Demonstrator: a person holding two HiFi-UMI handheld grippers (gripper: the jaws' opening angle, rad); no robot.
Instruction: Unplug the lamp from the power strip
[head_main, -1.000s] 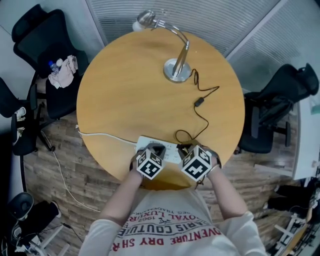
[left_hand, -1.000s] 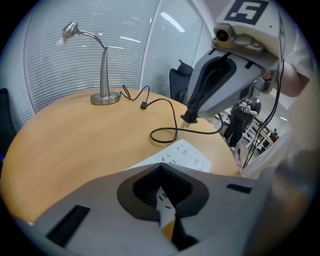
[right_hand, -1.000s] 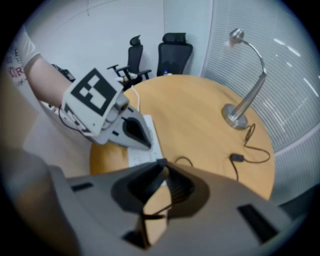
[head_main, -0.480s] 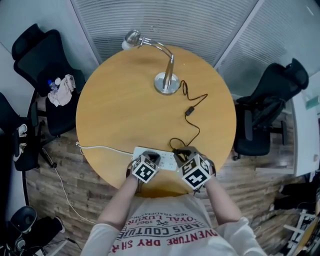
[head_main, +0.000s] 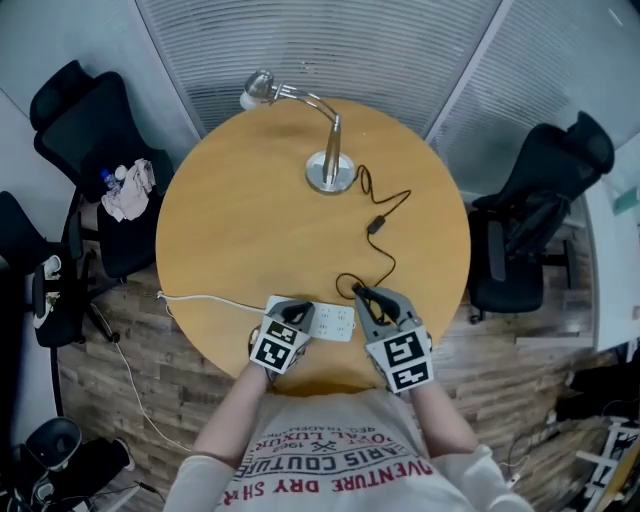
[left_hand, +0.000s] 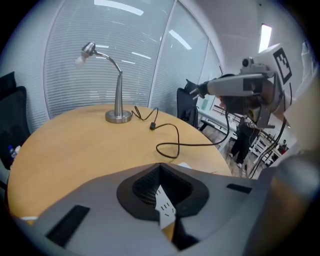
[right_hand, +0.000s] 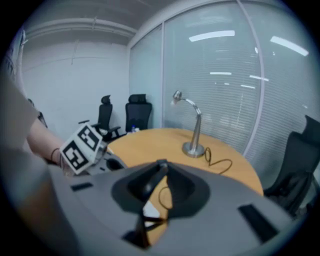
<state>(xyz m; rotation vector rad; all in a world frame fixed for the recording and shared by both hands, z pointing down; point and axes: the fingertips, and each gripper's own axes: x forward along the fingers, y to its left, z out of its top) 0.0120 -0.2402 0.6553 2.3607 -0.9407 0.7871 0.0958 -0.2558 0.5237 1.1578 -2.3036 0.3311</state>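
Note:
A silver desk lamp (head_main: 330, 172) stands at the far side of the round wooden table (head_main: 240, 230). Its black cable (head_main: 385, 205) runs past an inline switch (head_main: 375, 225) into a loop near me. My right gripper (head_main: 360, 294) is shut on the black plug (right_hand: 149, 184) at the cable's end. In the left gripper view this gripper (left_hand: 199, 90) hangs in the air above the table, and the cable droops from it. The white power strip (head_main: 332, 321) lies at the near edge. My left gripper (head_main: 295, 308) is shut, its tips pressed down on the strip (left_hand: 163, 202).
The strip's white cord (head_main: 205, 298) trails off the table's left edge to the wooden floor. Black office chairs stand at the left (head_main: 95, 100) and right (head_main: 540, 200); one holds bundled cloth (head_main: 128, 188). A glass wall with blinds (head_main: 400, 50) runs behind the table.
My right gripper has come up and back from the power strip with the plug in its jaws. The left gripper has stayed on the strip. The head view has shifted.

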